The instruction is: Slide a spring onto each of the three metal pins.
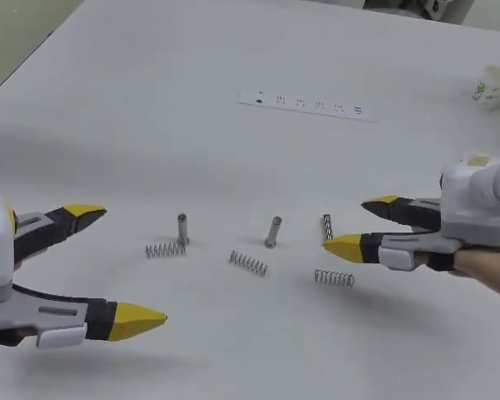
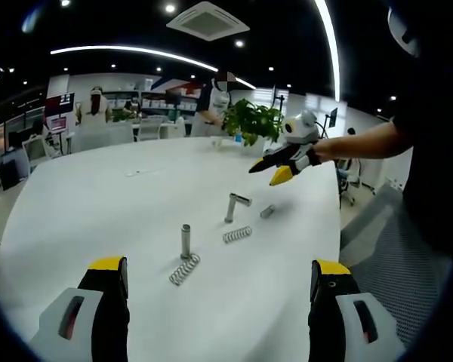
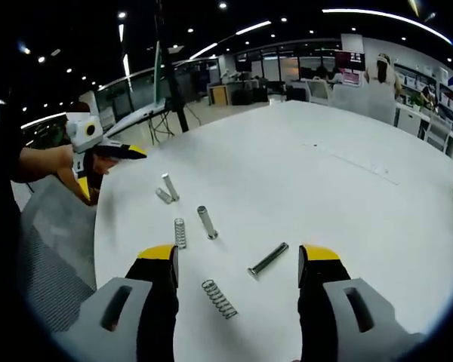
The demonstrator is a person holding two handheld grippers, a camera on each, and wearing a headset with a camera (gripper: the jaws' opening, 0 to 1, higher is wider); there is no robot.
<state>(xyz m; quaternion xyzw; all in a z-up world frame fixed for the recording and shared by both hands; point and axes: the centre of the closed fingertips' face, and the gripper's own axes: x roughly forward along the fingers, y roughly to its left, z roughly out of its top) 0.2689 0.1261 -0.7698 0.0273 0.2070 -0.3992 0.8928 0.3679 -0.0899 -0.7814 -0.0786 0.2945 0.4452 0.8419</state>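
Metal pins stand in a row on the white counter (image 1: 108, 100): left pin (image 1: 182, 229), middle pin (image 1: 272, 232), right pin (image 1: 327, 225). The left and middle pins are upright. The attitude of the right pin cannot be told with certainty, as it reads thin and dark in the head view and slanted in the right gripper view.

Three springs lie on their sides just in front of the row: left spring (image 1: 165, 249) at the foot of the left pin, middle spring (image 1: 248, 263), and right spring (image 1: 333, 277). No pin carries a spring.

Step in hand, as judged: approach to the first pickup; none of the three fittings is done.

- The left tongs (image 1: 117, 265) are spread wide and empty, to the left of the left pin.
- The right tongs (image 1: 360, 225) are spread wide and empty, with one tip just beside the right pin.

Next move calls for:
1. Close one pair of tongs lightly across a spring's coils.
2. Lift it and turn its axis upright.
3. Centre its bore over a pin tip and lower it.

Caution: the pins appear free-standing and may topple, and an over-squeezed spring may slip out.

Containers: the parts rest directly on the counter. A flat white strip (image 1: 307, 104) lies well apart, farther back.
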